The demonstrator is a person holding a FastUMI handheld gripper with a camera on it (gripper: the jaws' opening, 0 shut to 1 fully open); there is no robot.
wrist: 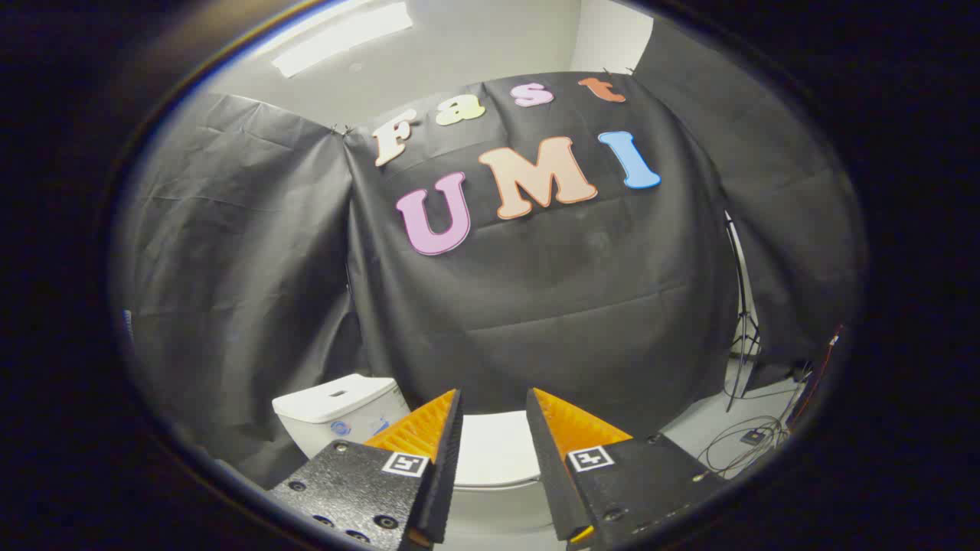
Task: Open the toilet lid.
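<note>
A white toilet stands low against the black cloth wall. Its closed lid [494, 451] shows in the gap between my fingers and just beyond them, lying flat. The white tank [337, 409] sits beyond my left finger. My gripper [494, 402] hovers above the lid with its fingers apart and nothing between them. The fingers hide most of the bowl and the lid's sides.
Black cloth hangs behind and to both sides of the toilet. A thin stand [741, 337] rises at the right, with cables [746, 440] lying on the grey floor near it.
</note>
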